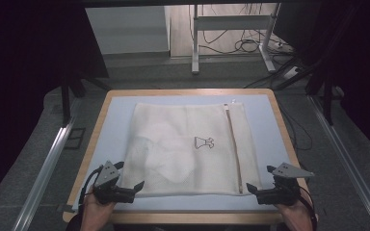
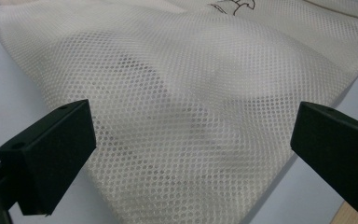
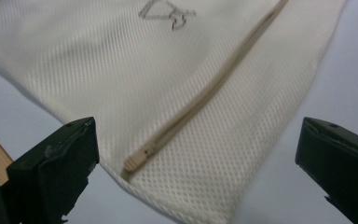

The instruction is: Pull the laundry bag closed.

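A white mesh bag point(image 1: 188, 149) is being kept flat in the middle of the table point(image 1: 270, 120). The left gripper point(image 1: 131, 189) is being held open at its near left corner. The right gripper point(image 1: 254, 189) is being held open at its near right corner, by the zipper point(image 1: 233, 144).

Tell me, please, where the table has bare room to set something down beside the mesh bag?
Bare strips border the mesh bag: widest between its left edge and the table rim, narrower right of the zipper and beyond its far edge. The near corners are crowded by the left gripper and right gripper.
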Tool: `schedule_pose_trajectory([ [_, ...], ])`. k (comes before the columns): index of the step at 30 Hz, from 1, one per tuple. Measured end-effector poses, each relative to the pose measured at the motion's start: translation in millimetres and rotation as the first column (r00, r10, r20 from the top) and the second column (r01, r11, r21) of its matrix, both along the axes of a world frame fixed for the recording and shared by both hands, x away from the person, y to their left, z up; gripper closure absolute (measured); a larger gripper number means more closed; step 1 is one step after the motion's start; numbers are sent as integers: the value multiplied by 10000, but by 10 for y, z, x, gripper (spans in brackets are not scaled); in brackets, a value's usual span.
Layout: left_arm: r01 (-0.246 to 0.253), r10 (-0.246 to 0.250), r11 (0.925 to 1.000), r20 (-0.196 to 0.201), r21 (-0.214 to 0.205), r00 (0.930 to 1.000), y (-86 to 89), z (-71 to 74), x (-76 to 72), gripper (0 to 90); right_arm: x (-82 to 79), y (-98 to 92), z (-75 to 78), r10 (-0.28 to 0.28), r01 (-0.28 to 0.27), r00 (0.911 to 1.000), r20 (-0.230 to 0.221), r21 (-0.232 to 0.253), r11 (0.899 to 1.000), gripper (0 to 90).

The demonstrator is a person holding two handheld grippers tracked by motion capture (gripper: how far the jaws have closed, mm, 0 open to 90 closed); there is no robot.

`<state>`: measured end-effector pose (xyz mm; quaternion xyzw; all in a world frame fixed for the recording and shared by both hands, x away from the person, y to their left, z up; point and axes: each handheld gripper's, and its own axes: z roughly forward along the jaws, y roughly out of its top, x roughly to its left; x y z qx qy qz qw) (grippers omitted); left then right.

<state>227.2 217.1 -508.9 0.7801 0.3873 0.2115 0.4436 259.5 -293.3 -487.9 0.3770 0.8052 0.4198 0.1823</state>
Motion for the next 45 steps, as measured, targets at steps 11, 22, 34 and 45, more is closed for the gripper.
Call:
schedule_pose_trajectory([
  [11,423,-423,9991,-112,-14,9990,-15,-42,23,0,13,9,-30,198,-200,9994,-301,-76,9998,0],
  [22,269,-275,9994,-250,-222,9993,25,-47,34,1,12,34,-33,748,-751,9967,-308,-58,9972,11],
  [34,307,-309,9995,-134,-122,9994,7,-43,24,2,1,104,-24,675,-677,9967,-441,-31,9977,9],
  [45,413,-413,9991,-173,-55,9990,0,-55,32,0,-6,259,-50,603,-635,9970,-475,-693,9956,9],
])
